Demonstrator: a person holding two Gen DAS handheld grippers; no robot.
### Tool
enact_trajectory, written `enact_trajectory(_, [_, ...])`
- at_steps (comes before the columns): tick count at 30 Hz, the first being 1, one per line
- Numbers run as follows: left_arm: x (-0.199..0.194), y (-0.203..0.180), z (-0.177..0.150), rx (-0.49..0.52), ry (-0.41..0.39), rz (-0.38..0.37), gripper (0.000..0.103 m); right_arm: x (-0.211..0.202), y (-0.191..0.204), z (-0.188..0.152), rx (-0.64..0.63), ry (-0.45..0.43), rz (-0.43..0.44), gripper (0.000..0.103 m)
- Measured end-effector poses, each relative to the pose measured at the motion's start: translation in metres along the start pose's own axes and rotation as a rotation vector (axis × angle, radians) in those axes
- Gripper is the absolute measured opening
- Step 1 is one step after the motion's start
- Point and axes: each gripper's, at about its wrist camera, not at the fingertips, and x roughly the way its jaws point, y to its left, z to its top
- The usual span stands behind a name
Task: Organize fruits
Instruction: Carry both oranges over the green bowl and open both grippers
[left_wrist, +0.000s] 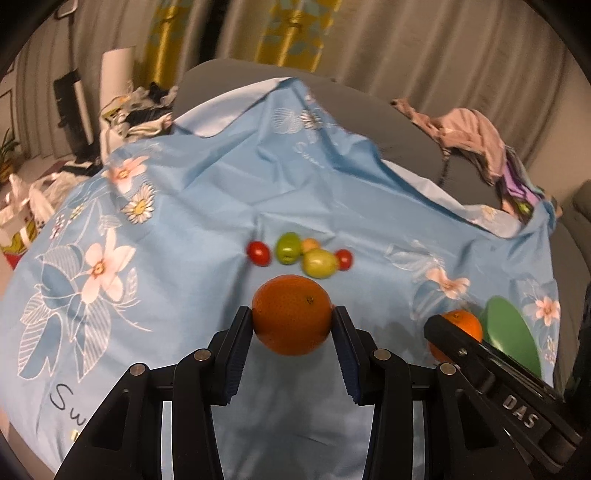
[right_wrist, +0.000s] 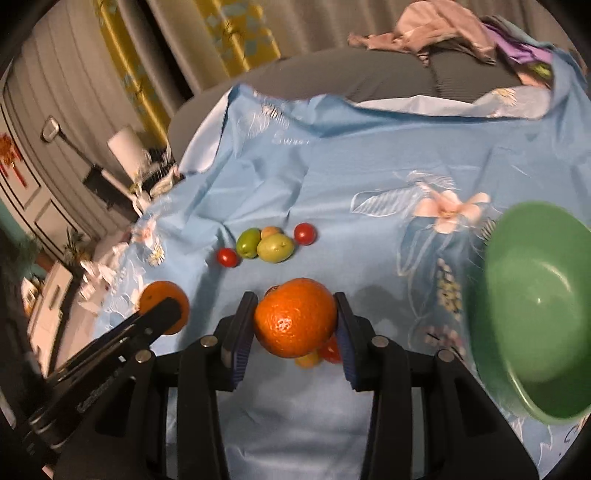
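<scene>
My left gripper is shut on an orange and holds it over the blue flowered cloth. My right gripper is shut on a second orange; it also shows in the left wrist view. The left gripper's orange shows at the left of the right wrist view. A green bowl stands to the right of the right gripper; it also shows in the left wrist view. Beyond lie two green fruits, two red tomatoes and a small orange fruit. Small red and yellow fruits lie under the right orange.
The cloth covers a grey sofa. A pile of clothes lies at the back right. Clutter and a white roll stand at the back left. Curtains hang behind.
</scene>
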Motion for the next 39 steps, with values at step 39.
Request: enact_trajectory(39, [0.049,-0.244,-0.043,0.458,0.110,-0.268,0.044,-0.101,-0.203,-0.017,0.465,-0.201,-0.319,0.042])
